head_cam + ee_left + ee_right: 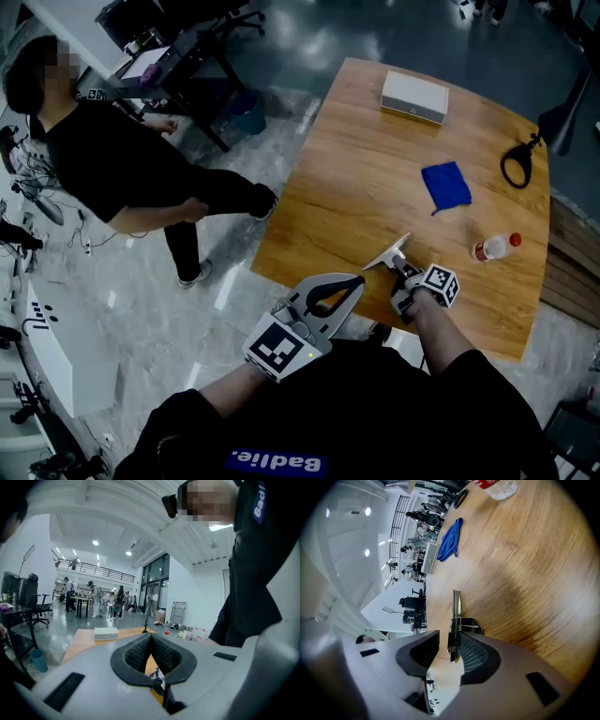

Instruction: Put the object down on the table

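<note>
Big wooden table [375, 169], looks like the let-go step. Left gripper [354, 280] off the near edge, pinched together on nothing. Right gripper [447, 639] just over the near edge, jaws spread apart. Flat metal tool [455, 616] between them, blade on the wood, maybe leaning on one pad. Next, probably: back straight out without snagging it.
</note>
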`<state>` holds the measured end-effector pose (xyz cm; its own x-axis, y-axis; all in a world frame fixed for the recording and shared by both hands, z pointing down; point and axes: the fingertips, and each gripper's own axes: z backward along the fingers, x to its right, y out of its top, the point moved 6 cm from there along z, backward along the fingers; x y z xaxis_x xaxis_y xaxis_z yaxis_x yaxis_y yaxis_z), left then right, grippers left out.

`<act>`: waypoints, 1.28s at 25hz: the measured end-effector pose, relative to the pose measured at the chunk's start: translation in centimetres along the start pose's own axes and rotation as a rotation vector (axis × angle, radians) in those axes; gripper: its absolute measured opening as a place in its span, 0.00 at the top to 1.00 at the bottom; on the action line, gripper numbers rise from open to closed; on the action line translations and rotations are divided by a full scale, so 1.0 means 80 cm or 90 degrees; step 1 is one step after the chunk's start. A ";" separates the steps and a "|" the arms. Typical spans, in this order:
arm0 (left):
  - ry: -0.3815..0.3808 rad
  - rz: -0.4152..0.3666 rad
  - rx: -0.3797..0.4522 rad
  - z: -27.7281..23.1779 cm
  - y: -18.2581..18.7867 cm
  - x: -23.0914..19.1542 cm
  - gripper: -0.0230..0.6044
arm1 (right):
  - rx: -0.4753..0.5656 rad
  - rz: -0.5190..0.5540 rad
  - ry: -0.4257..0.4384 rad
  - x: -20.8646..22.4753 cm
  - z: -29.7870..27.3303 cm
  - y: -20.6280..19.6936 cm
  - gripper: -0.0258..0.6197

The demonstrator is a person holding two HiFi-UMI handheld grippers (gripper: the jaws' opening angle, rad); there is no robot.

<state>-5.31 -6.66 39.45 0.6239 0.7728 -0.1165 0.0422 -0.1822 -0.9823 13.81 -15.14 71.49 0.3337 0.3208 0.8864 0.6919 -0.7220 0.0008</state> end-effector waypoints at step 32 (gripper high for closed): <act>-0.145 -0.030 0.057 -0.039 0.041 0.032 0.95 | 0.166 1.011 0.238 -0.366 0.232 -0.103 0.93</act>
<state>-1.11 -7.19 36.37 0.4298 0.8984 -0.0898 -0.0084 -0.0954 -0.9954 10.21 -7.17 36.90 0.6317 -0.7750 -0.0184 -0.0729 -0.0358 -0.9967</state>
